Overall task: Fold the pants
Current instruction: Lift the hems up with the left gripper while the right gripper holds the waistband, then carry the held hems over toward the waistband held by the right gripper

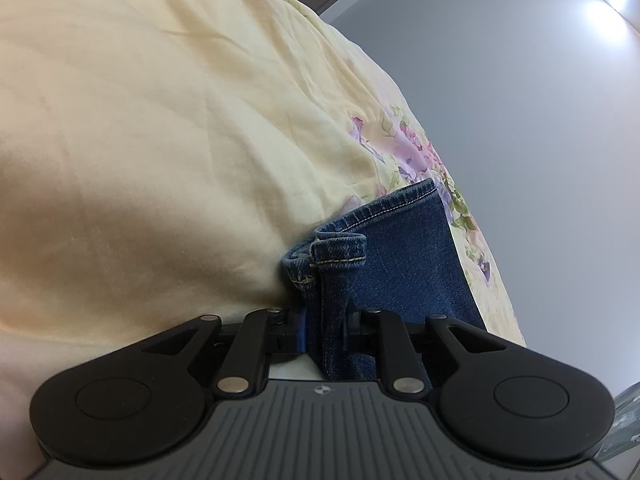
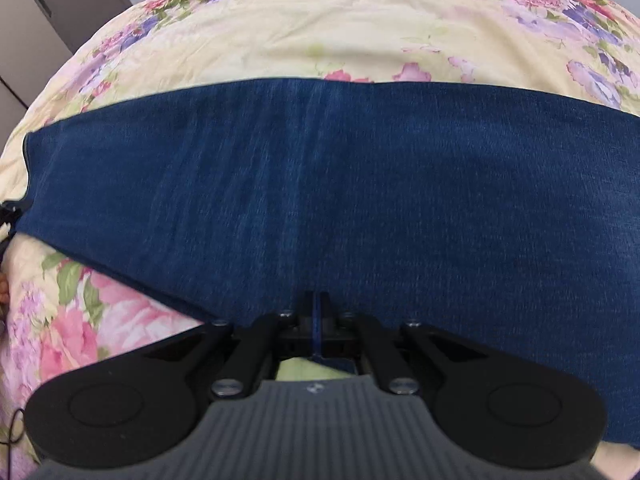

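**Both grippers pinch the jeans over the floral bedspread**

In the left wrist view, the left gripper [image 1: 322, 326] has its jaws closed on a bunched hem of the blue jeans [image 1: 396, 256], low centre-right, against the yellow floral bedspread [image 1: 160, 120]; a grey wall [image 1: 520, 120] fills the right. In the right wrist view, the right gripper [image 2: 318, 326] is clamped on the denim's near edge; the jeans [image 2: 320, 184] span mid-frame, flat on the bedspread [image 2: 320, 20]
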Available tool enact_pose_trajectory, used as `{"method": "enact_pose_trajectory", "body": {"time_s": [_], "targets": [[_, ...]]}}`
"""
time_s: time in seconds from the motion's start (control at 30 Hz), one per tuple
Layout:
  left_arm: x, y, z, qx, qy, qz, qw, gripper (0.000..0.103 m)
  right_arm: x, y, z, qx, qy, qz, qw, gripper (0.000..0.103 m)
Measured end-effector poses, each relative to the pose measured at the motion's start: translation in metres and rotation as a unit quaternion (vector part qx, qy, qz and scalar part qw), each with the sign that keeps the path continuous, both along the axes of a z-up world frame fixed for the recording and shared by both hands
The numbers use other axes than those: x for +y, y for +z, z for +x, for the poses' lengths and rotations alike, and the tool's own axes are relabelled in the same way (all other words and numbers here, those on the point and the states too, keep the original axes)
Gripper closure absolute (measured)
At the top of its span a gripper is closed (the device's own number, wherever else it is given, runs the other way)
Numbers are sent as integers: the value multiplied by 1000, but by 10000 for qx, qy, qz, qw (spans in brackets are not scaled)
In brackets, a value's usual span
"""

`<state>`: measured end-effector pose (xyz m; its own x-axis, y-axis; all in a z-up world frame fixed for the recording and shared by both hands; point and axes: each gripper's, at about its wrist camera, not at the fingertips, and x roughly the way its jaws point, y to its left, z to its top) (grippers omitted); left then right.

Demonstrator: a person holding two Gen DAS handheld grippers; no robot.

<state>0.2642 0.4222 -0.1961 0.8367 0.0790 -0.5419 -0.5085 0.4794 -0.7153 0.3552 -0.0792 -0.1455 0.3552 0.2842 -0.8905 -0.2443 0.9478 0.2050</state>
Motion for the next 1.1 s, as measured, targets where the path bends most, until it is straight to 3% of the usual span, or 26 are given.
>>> {"method": "enact_pose_trajectory", "body": {"time_s": [0.1,0.27,0.37,0.53,0.7,0.83,0.9,0.97,1.1], "targets": [[0,0,0,-2,-23,27,10000,83,0,-11,4,98,-35,24,9999,103],[0,0,-3,-154,8,-20,9999,92,4,-17,7,95,32,-46,9999,103],[-5,14,-2,-116,23,208,9997,95,2,-17,8,172,18,26,9998,103],[-25,68,0,-155,-99,837,9963,95,-8,-22,9,235,-57,249,9994,103],[-77,150,13,-427,-424,1677,9840,96,-29,-14,18,509,-306,795,9951,103],[-146,213,26,-663,-856,2512,9619,96,-63,15,10,217,-492,1098,9925,103],[-196,240,35,-717,-1144,3029,9434,96,-83,29,2,68,-499,1115,9925,102],[-248,259,44,-755,-1476,3527,9209,96,-106,40,-2,-47,-582,1220,9908,101],[-362,265,66,-701,-2197,4490,8632,96,-155,53,-18,-218,-882,1498,9845,101]]}}
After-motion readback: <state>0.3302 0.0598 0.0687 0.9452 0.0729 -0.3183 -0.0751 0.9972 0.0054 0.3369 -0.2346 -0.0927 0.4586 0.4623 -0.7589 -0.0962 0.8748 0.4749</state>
